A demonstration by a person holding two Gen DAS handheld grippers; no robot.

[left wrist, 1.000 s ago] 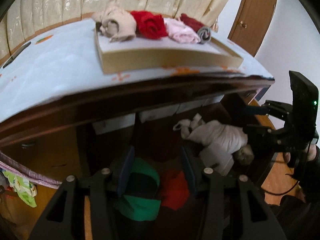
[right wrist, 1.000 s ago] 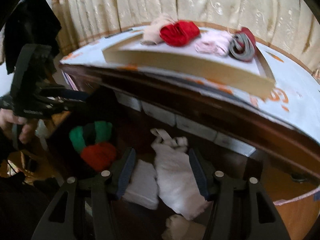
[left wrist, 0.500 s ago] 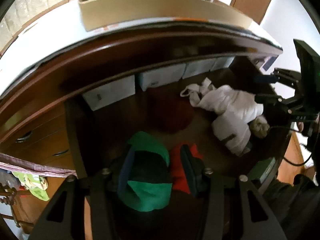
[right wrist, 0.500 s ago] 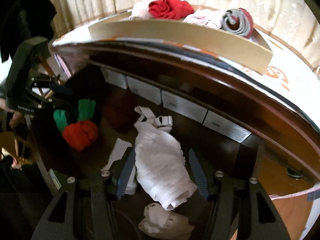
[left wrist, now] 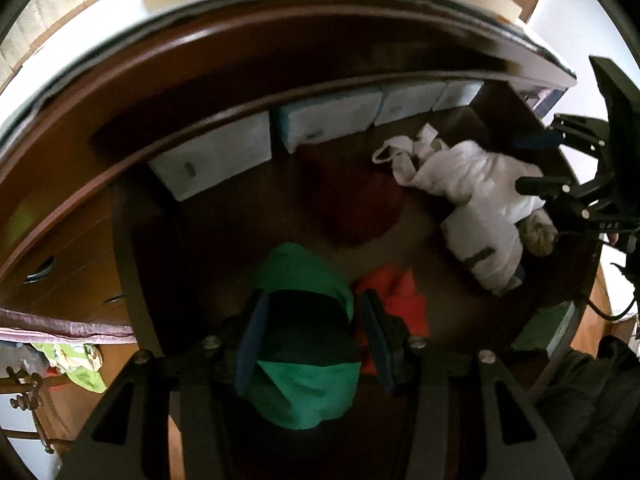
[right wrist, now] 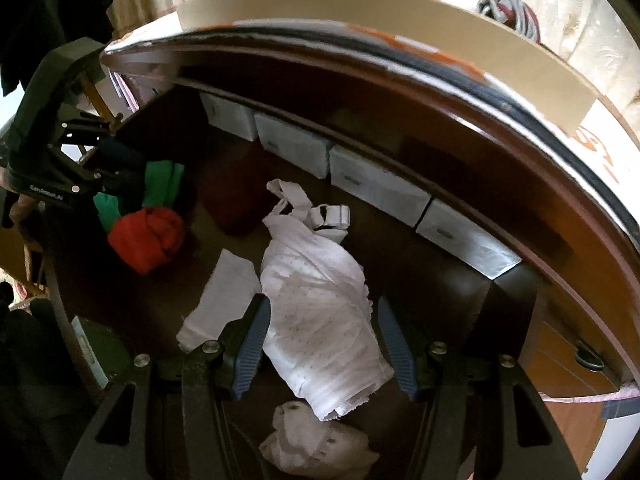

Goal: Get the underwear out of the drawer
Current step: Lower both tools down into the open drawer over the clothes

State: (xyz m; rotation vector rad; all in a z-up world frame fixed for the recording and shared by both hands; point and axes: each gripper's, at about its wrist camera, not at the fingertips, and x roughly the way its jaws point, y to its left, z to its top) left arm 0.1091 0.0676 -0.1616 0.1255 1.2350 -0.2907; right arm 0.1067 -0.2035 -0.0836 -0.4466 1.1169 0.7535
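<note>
The dark wooden drawer stands pulled out below me. A green and black underwear lies at its front left with a red piece beside it. My left gripper is open, a finger on either side of the green piece; I cannot tell whether the pads touch it. A white lacy garment lies in the middle right, and my right gripper is open astride it, with a gap at the right finger. Each gripper shows in the other's view: left gripper, right gripper.
White boxes line the drawer's back wall. A dark maroon piece, a folded white piece and a small beige piece also lie inside. On the dresser top a cardboard tray holds rolled underwear. Lower drawers show at left.
Both grippers have sunk toward the drawer and tipped downward. The tray on top has slid to the upper edge of both views and the clothes look larger. Jaw widths are unchanged.
</note>
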